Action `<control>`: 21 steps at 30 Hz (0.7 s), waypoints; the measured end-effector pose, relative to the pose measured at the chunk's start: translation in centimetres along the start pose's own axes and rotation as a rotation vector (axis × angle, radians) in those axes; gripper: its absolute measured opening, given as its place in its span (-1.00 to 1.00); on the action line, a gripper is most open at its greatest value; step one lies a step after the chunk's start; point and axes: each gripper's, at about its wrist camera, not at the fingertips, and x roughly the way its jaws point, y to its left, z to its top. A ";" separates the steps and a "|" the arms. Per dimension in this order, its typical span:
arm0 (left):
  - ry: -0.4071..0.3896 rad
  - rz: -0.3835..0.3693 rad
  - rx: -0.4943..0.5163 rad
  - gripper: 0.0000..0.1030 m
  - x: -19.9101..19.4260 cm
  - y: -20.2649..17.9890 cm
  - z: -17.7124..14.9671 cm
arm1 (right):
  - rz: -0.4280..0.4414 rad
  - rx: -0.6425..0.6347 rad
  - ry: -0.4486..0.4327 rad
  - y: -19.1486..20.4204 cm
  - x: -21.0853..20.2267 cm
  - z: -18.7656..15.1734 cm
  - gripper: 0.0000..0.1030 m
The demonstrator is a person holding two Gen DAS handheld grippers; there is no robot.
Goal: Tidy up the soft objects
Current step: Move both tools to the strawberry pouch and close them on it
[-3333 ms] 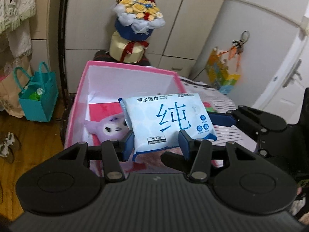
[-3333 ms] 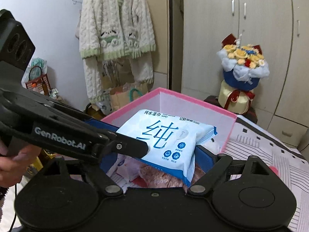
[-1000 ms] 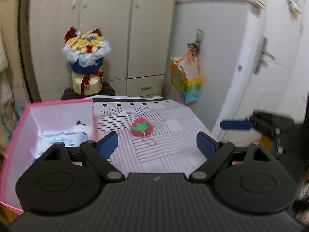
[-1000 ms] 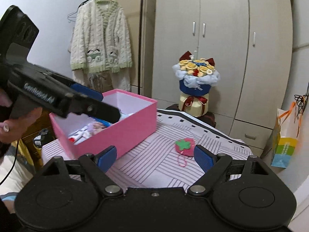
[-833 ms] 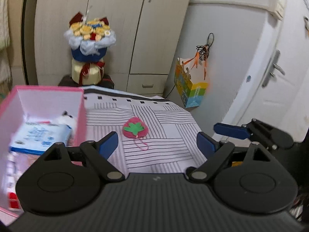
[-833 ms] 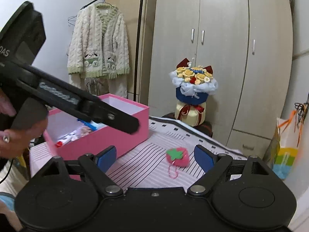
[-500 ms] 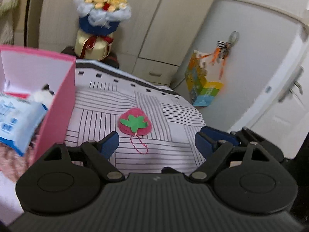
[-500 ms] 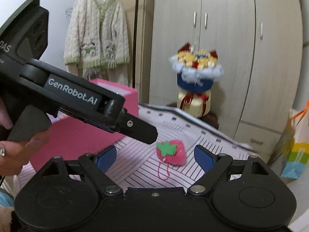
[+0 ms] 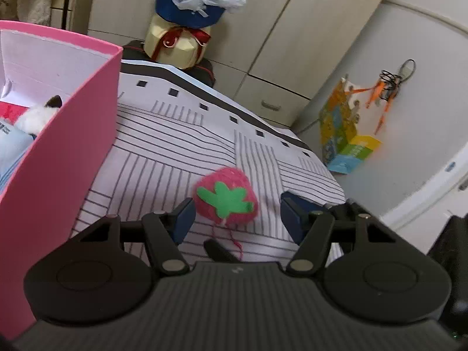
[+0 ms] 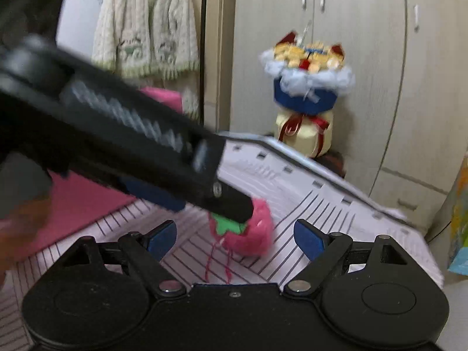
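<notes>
A pink strawberry plush point(image 9: 226, 197) with a green leaf and a red string lies on the striped cloth point(image 9: 175, 146). My left gripper point(image 9: 237, 218) is low over it, its jaws closing with the strawberry between them. The left pad is close to the plush and the right pad stands apart. In the right wrist view one of the left gripper's fingers point(image 10: 228, 201) covers the top of the strawberry point(image 10: 257, 237). My right gripper point(image 10: 235, 238) is open just in front of it, touching nothing. The pink box point(image 9: 73, 134) at the left holds a wipes pack point(image 9: 8, 143) and a white plush point(image 9: 38, 114).
A flower bouquet point(image 9: 199, 0) stands behind the table against the wardrobe doors. A colourful paper bag point(image 9: 348, 140) sits on the floor at the right. A knitted cardigan point(image 10: 146, 29) hangs at the back left. A hand point(image 10: 17, 225) holds the left gripper.
The wipes pack that both grippers held now lies in the pink box. Both grippers have come down and forward to the strawberry, and the left jaws have narrowed around it.
</notes>
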 end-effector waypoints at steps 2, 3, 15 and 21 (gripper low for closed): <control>-0.003 0.026 -0.010 0.17 0.6 0.3 0.1 | 0.004 0.006 0.029 -0.4 1.0 -0.2 0.74; 0.006 0.032 -0.026 0.15 1.0 0.5 0.2 | 0.001 0.011 0.039 -0.5 1.5 -0.3 0.74; 0.080 -0.013 -0.088 -0.21 3.5 1.7 0.2 | 0.063 0.102 0.056 -1.3 2.7 -1.1 0.16; 0.064 -0.006 -0.030 -0.27 3.3 1.4 -0.5 | 0.005 0.081 0.069 -0.3 2.4 -1.3 -0.10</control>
